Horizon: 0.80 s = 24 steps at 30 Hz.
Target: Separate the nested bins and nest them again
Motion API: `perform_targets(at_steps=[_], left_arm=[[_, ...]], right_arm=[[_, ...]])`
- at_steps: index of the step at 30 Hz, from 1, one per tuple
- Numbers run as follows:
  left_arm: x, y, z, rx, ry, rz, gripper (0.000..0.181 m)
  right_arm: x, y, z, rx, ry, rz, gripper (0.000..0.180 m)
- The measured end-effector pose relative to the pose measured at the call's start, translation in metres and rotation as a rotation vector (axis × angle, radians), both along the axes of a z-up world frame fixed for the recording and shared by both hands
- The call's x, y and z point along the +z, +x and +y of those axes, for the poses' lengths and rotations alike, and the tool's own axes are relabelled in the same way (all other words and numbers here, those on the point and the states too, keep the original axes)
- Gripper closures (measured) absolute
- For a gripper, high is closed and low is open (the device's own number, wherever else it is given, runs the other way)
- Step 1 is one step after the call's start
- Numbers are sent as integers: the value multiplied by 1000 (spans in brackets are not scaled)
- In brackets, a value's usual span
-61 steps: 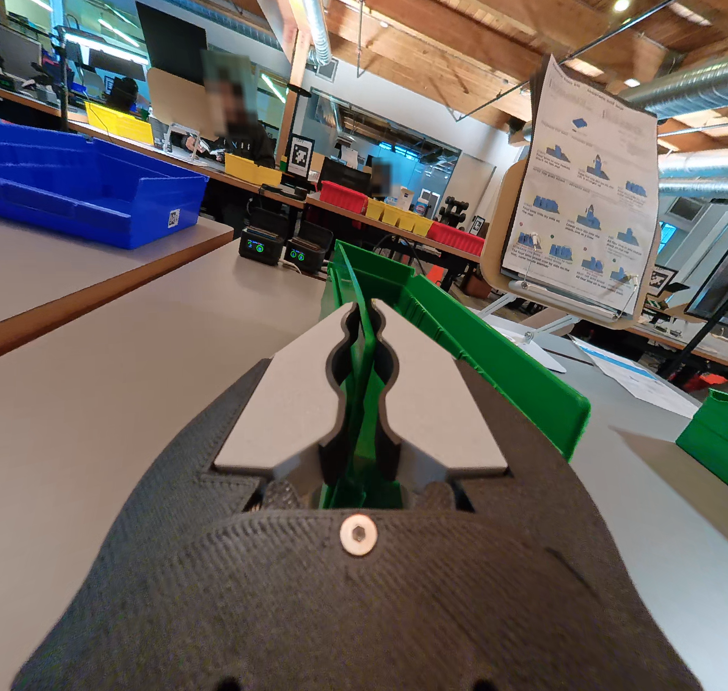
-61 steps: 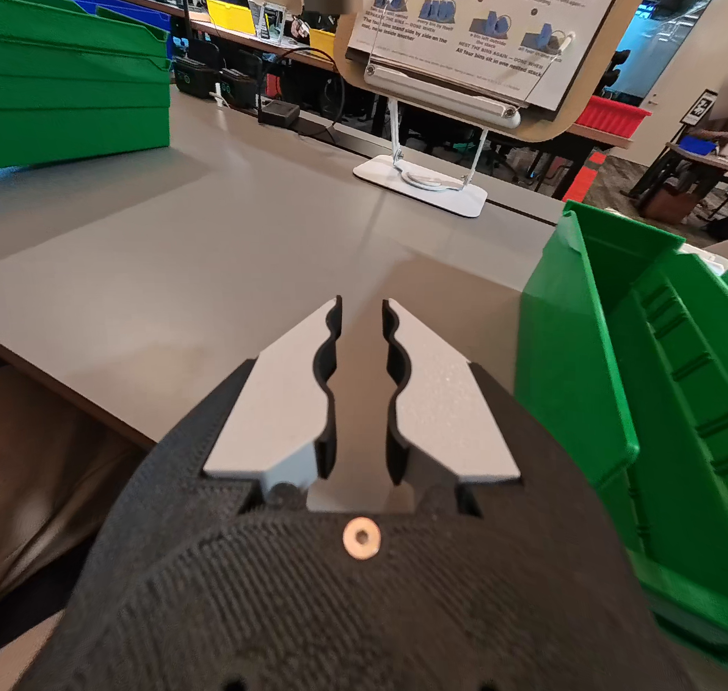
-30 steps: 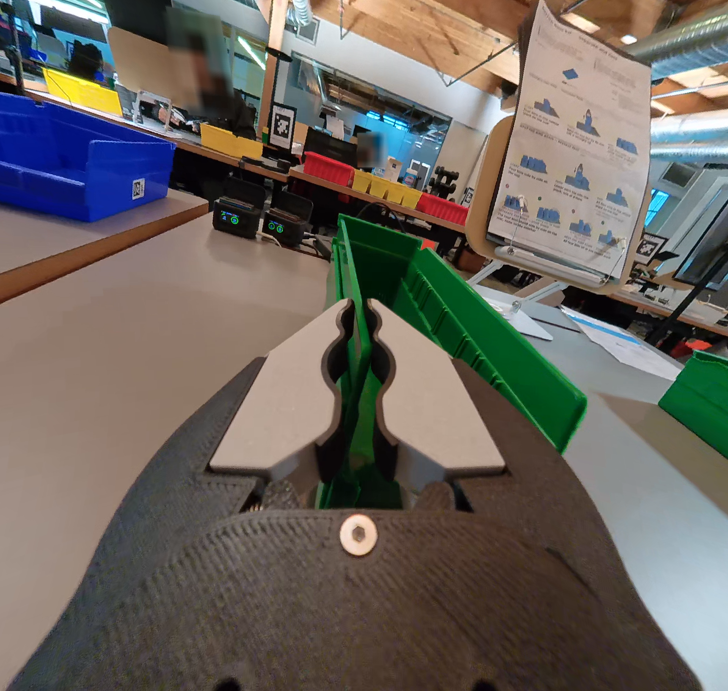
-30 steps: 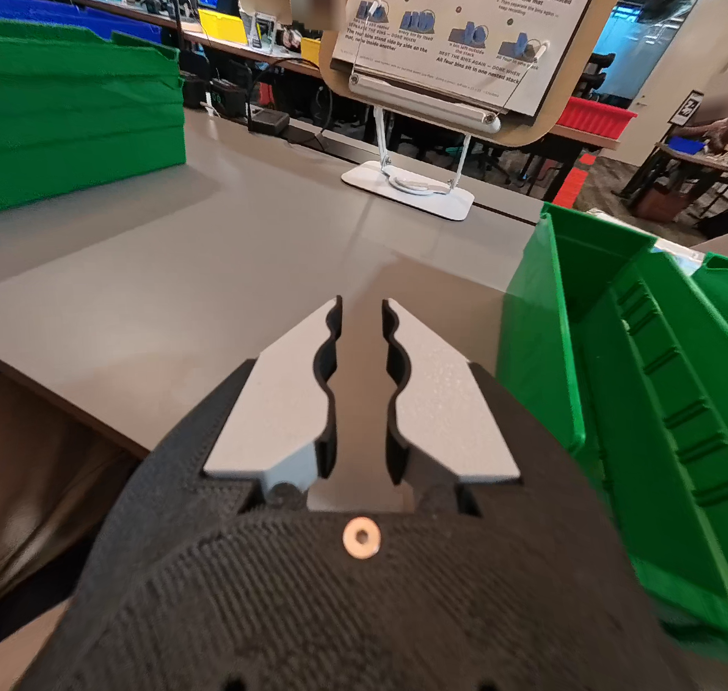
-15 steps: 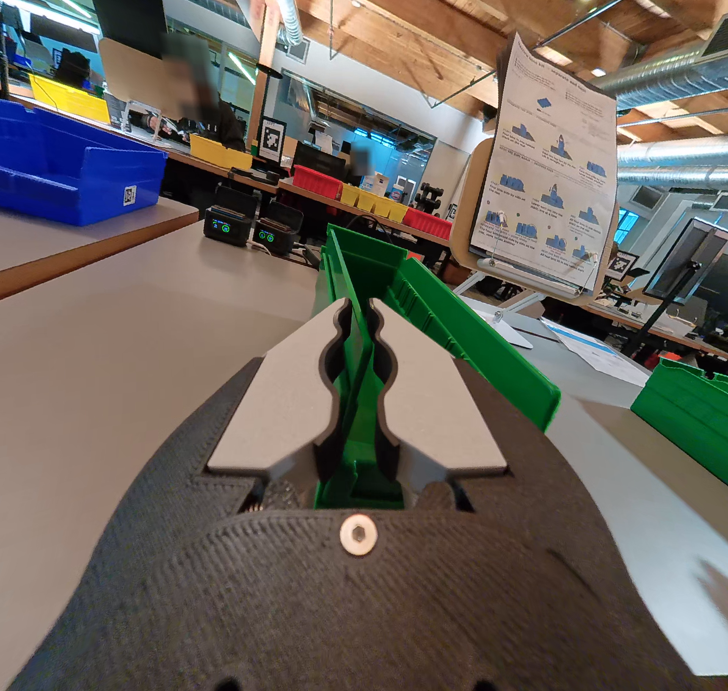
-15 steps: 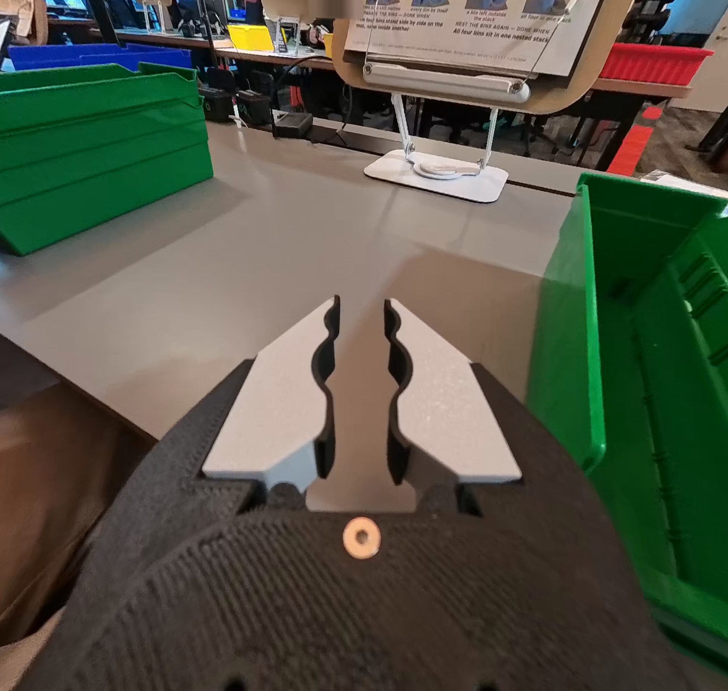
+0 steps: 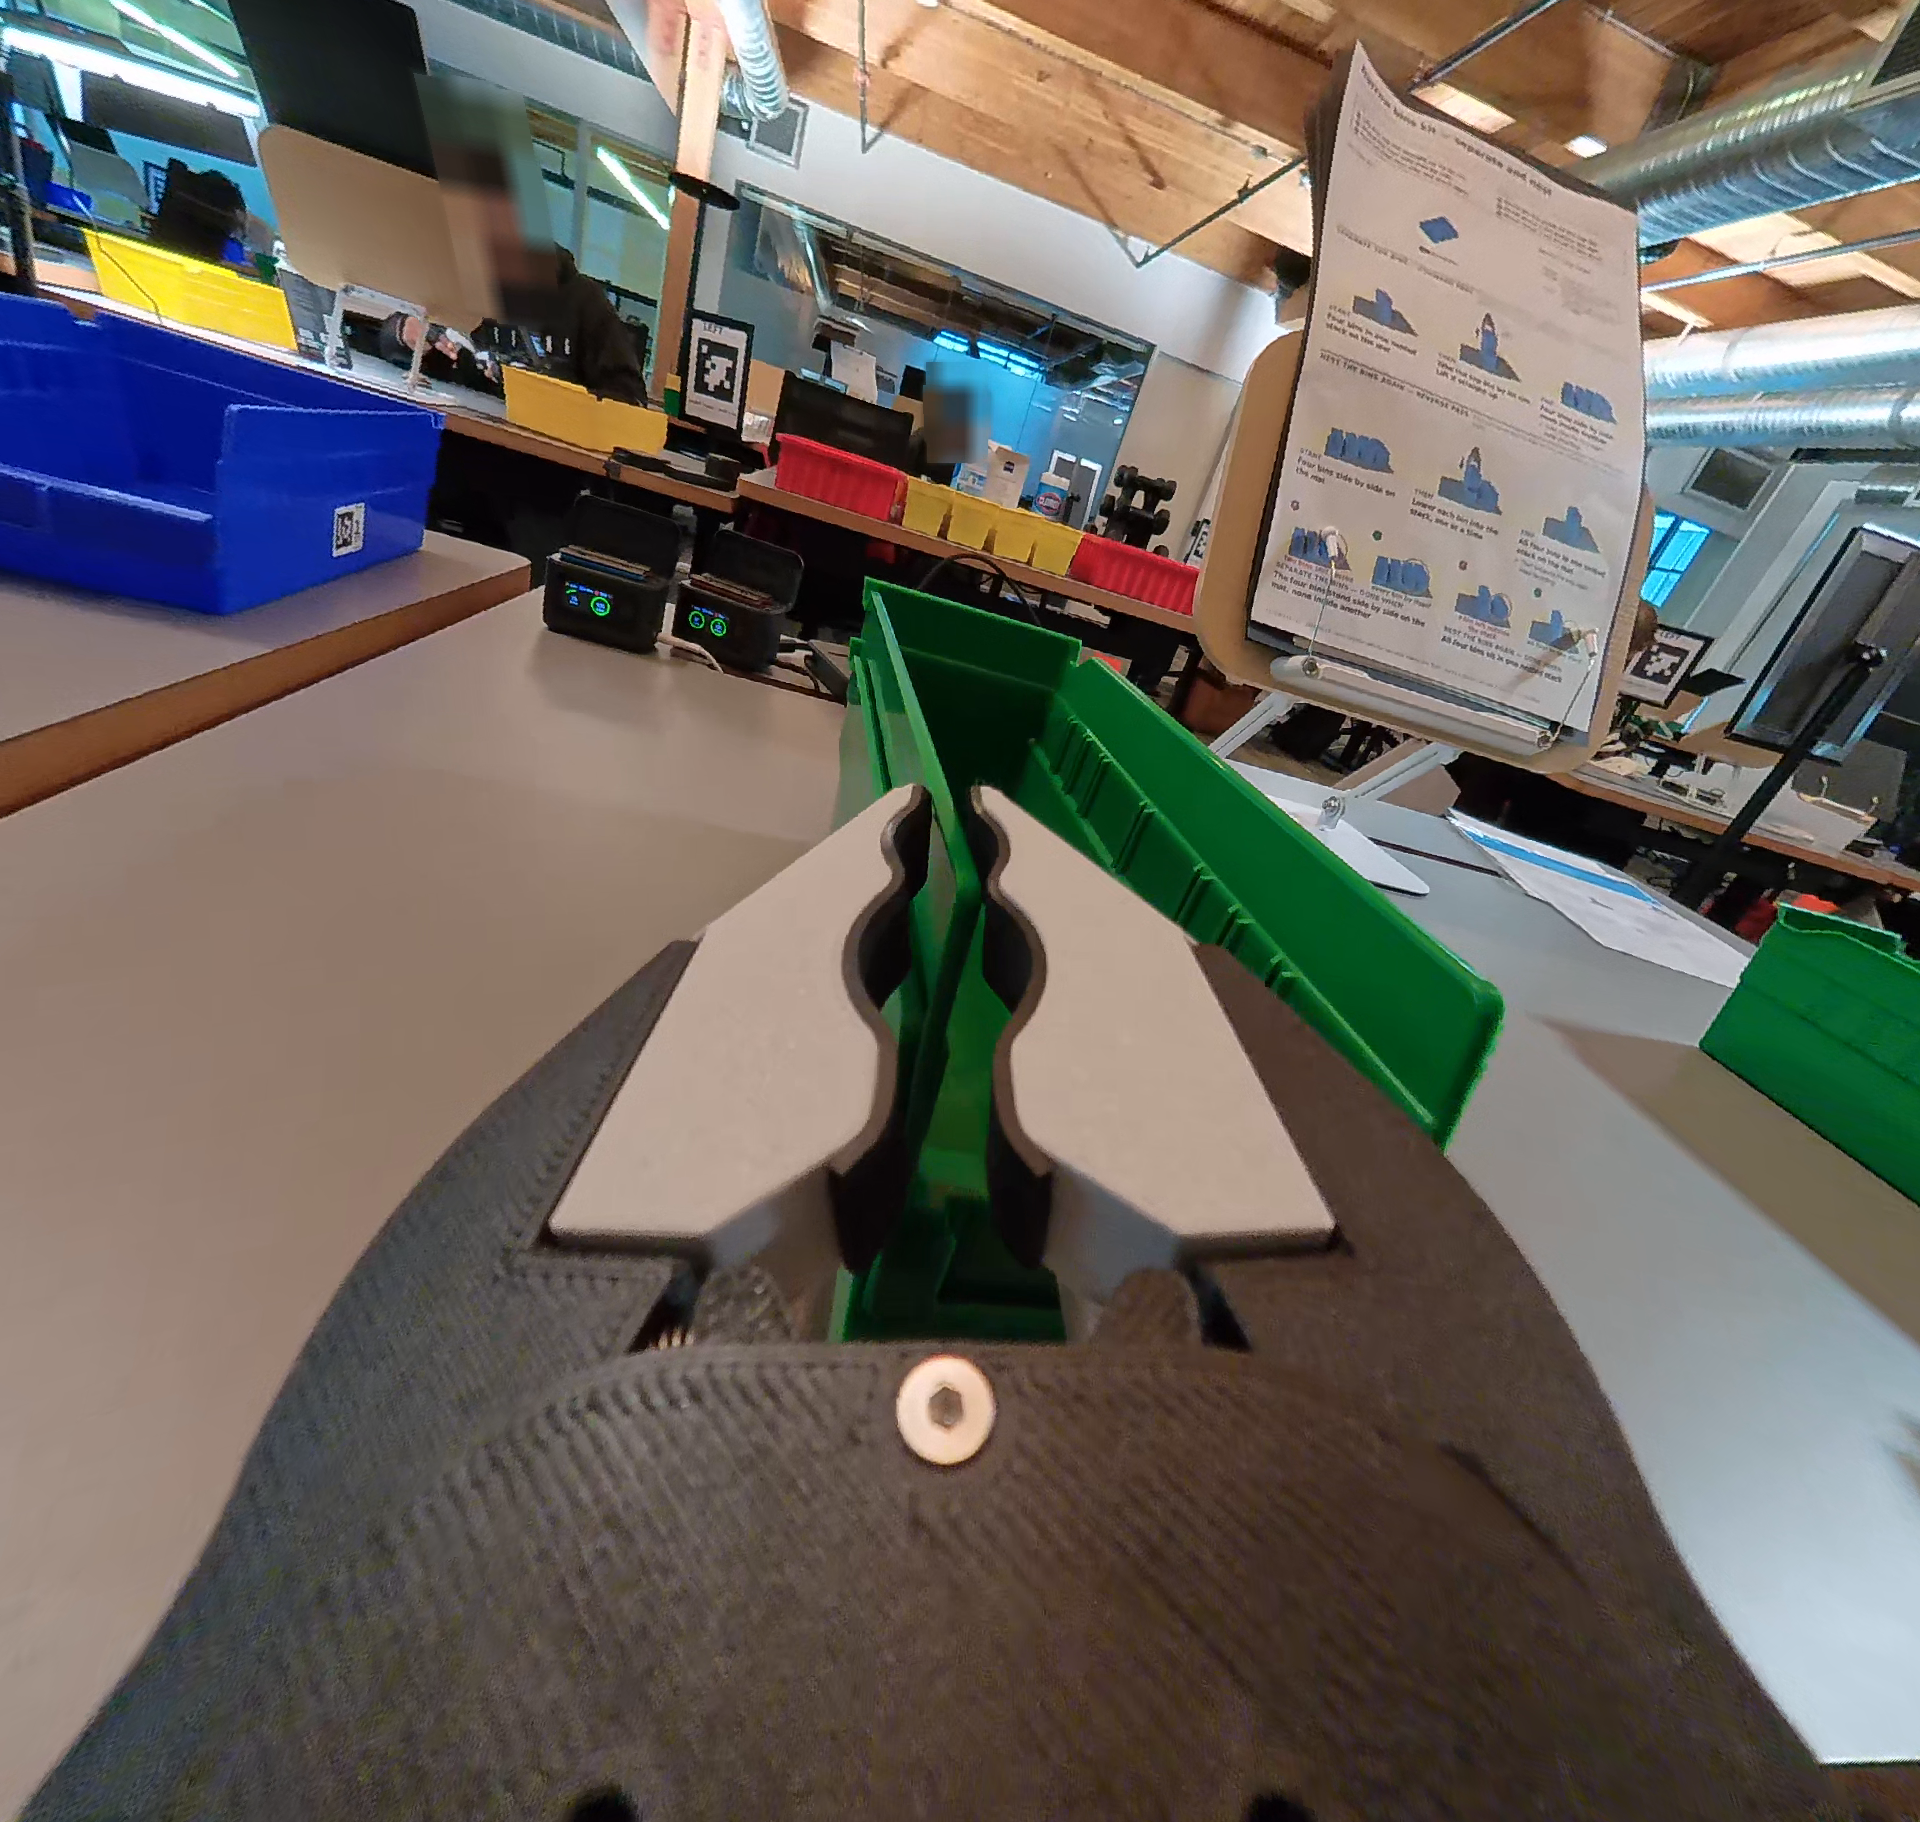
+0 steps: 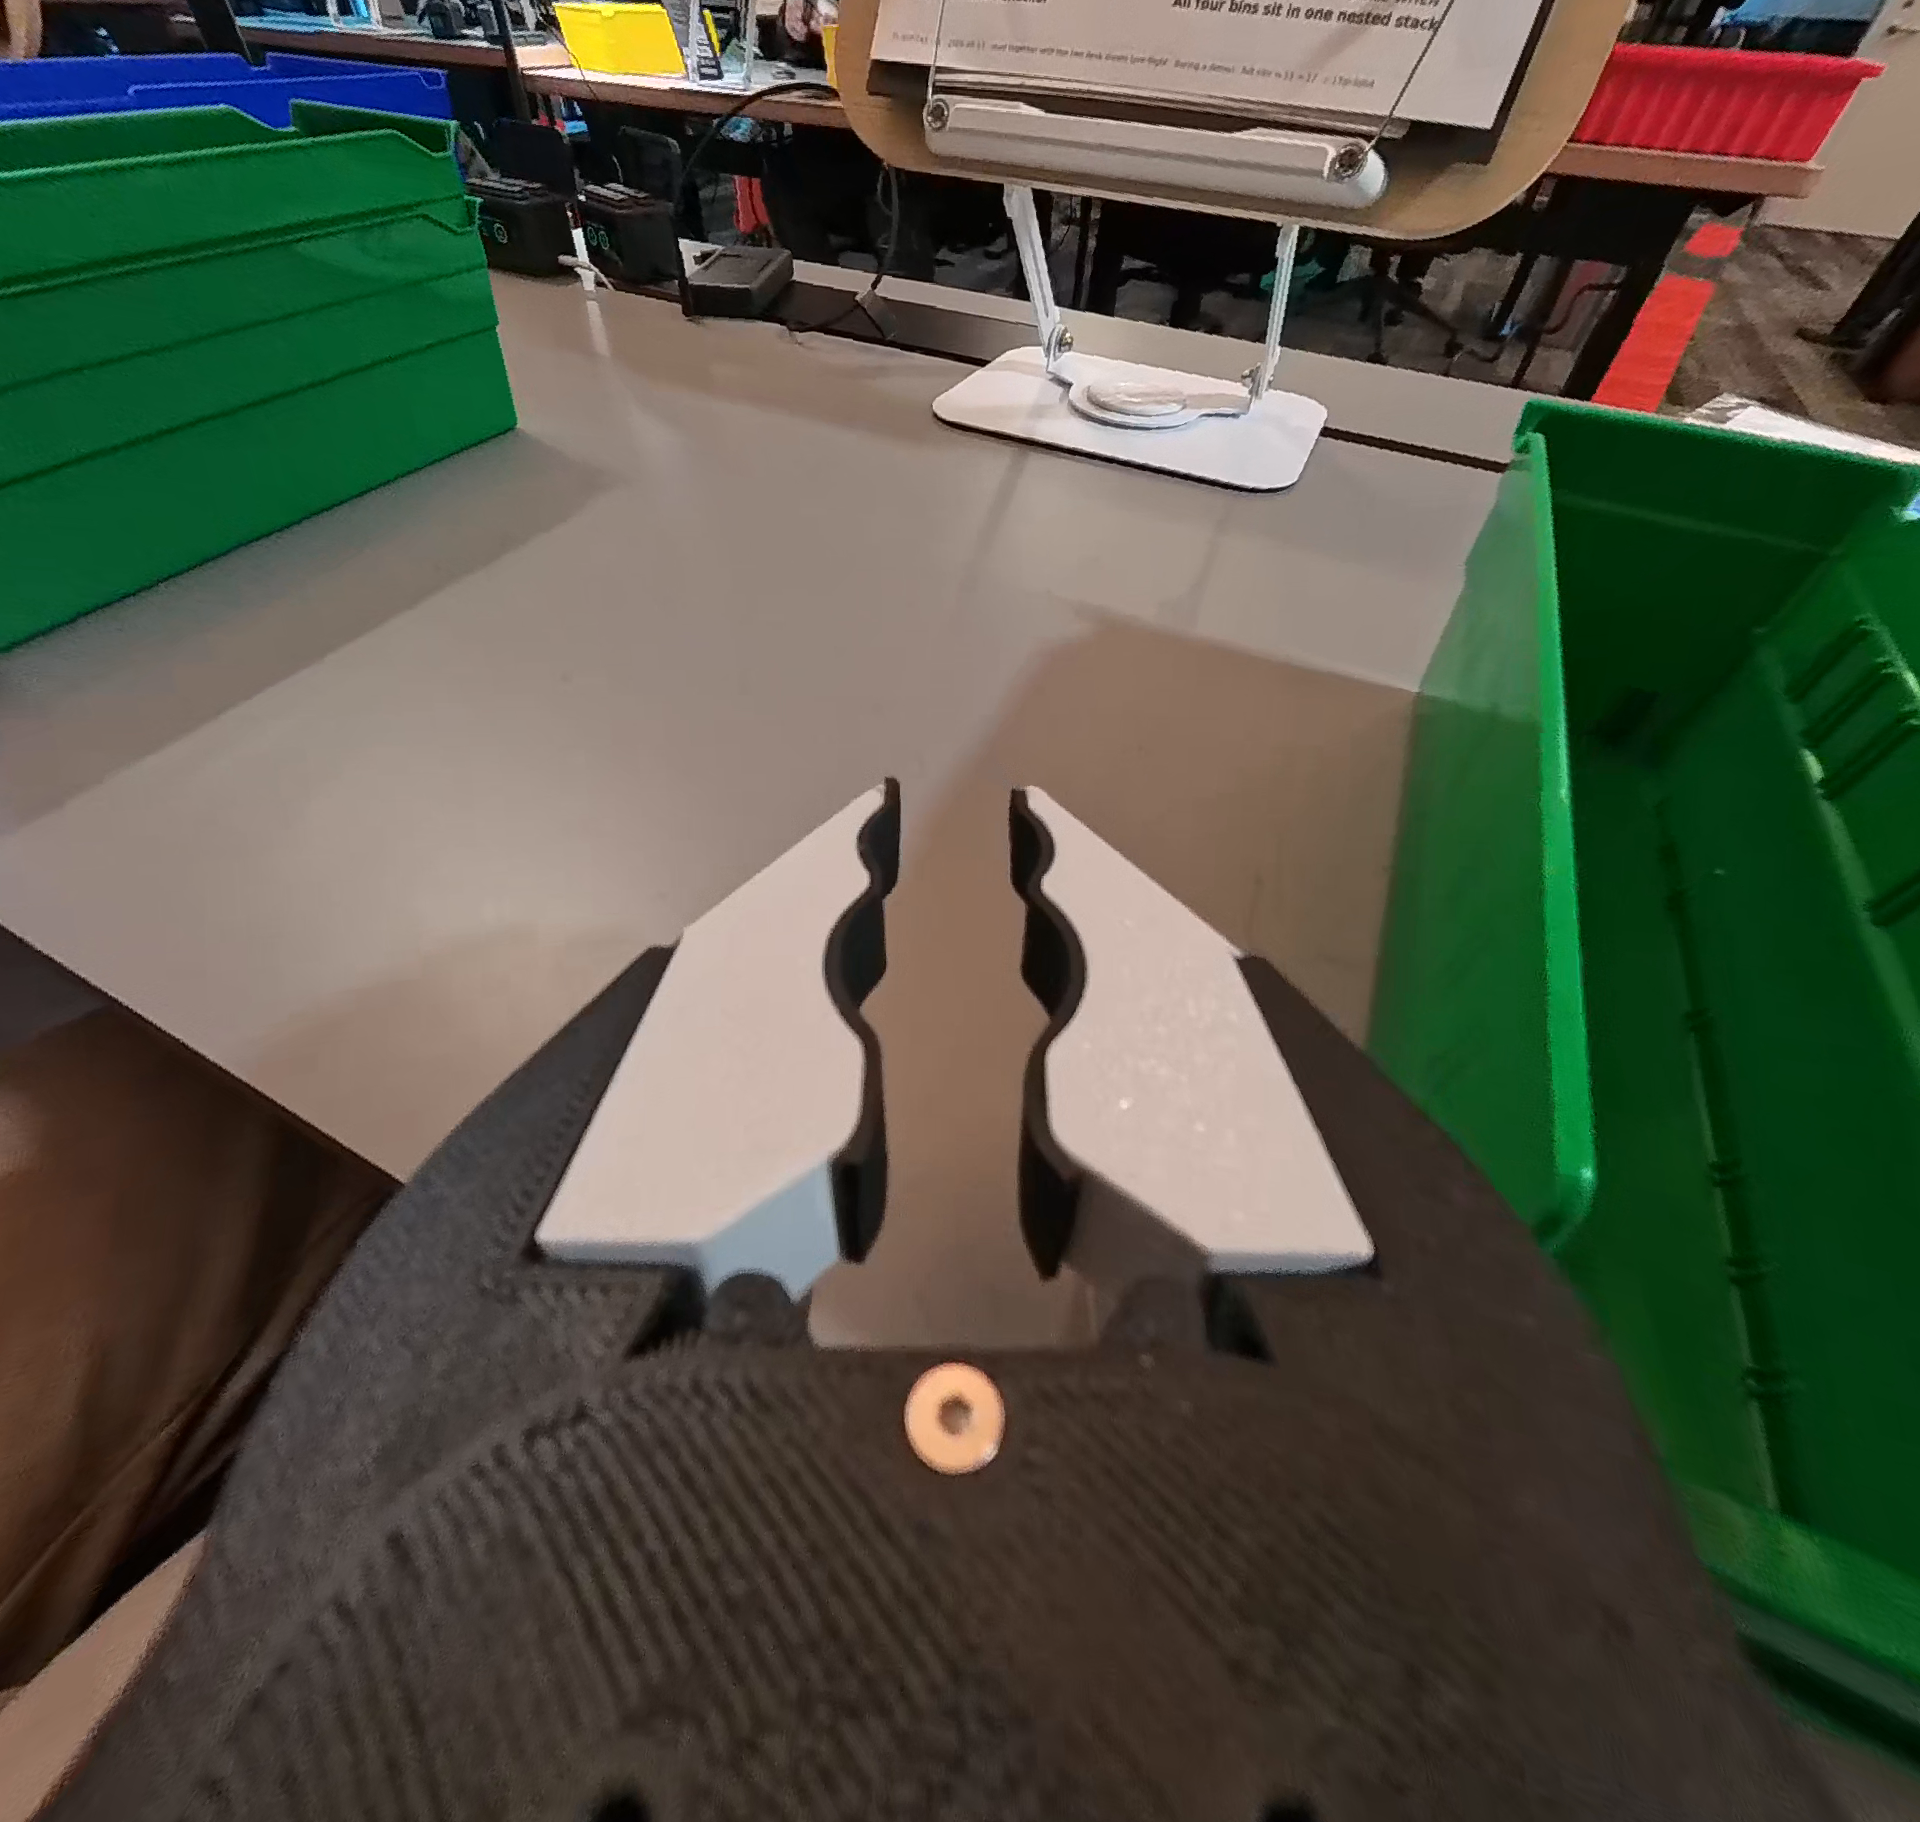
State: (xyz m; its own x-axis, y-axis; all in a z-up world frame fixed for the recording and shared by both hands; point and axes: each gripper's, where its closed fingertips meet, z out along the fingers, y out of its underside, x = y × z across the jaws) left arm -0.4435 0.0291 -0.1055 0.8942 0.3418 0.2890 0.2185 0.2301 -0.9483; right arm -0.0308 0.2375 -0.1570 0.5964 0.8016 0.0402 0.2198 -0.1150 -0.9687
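My left gripper (image 7: 951, 801) is shut on the near left wall of a long green bin (image 7: 1226, 879) that stretches away from it over the grey table (image 7: 364, 941). A second rim shows along the bin's far left edge. In the right wrist view this looks like a nested stack of green bins (image 8: 239, 349) at the far left. My right gripper (image 8: 954, 796) is open and empty, low over the table's front part. A single green bin (image 8: 1621, 941) stands close to its right; it also shows in the left wrist view (image 7: 1829, 1045).
An instruction sheet on a white stand (image 8: 1132, 416) is at the back of the table, also in the left wrist view (image 7: 1455, 401). Black charger boxes (image 7: 613, 603) sit at the back edge. A blue bin (image 7: 208, 484) lies on a neighbouring table at left.
My left gripper kept its hold on the green bin wall while its view swung slightly. My right gripper stayed open and turned left, bringing the green stack further into view.
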Motion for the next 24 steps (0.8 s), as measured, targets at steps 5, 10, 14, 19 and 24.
perform_targets(at_steps=[5, 10, 14, 19, 24], left_arm=[[-1, 0, 1, 3, -8, 9, 179], [-2, -1, 2, -1, -8, 15, 178], [-2, -1, 1, 2, -10, 18, 178], [-1, -1, 1, 13, -11, 33, 177], [3, -2, 0, 8, 4, 37, 176]], right_arm=[[-1, 3, 3, -13, -30, 18, 160], [-2, 6, 5, -37, -25, 8, 161], [-1, 7, 5, -46, -22, 10, 162], [0, 10, 7, -65, -25, 23, 162], [0, 13, 9, -75, -36, 30, 163]])
